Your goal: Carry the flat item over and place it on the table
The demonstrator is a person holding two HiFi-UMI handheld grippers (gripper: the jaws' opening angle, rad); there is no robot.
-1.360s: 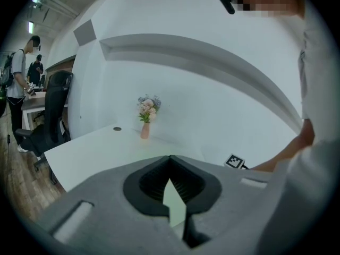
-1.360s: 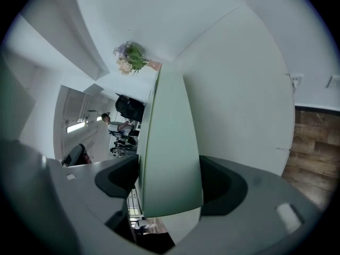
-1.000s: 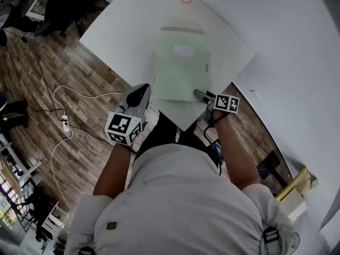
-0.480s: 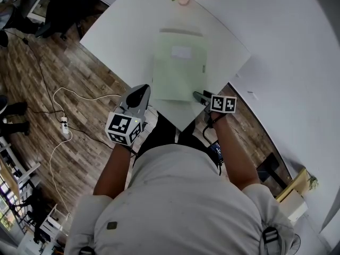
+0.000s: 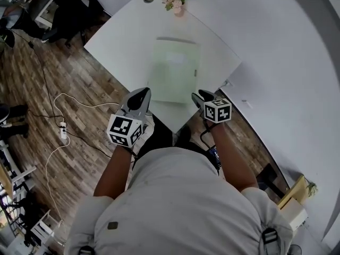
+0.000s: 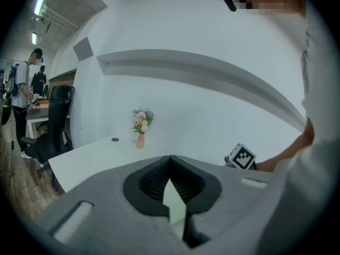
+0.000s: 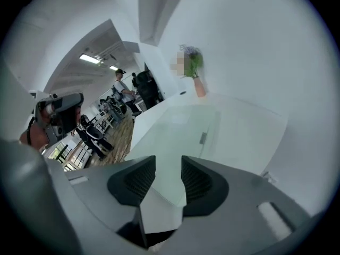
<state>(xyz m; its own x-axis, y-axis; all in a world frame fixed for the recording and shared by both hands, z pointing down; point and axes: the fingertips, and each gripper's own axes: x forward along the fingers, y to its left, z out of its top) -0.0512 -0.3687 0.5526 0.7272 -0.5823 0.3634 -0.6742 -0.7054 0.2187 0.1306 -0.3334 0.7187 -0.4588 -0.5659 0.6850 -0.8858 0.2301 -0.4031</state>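
Folder of pale green paper (image 5: 174,70) flat on white rectangular table (image 5: 119,41), at centre of head view, touched by neither tool. Just below its near edge, left grey two-jaw gripper (image 5: 141,93) at lower left with jaws met at the tips on nothing, right grey two-jaw gripper (image 5: 200,96) at lower right with jaws narrowly apart, just been closing, nothing between them. Small pink vase of flowers (image 5: 178,1) at table's far corner, top of frame.

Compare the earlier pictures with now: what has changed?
The right claw drew back and up from the near corner of the green folder, rolled, and its jaws have just been closing, empty. The folder stays flat on the table; the left claw stays shut.
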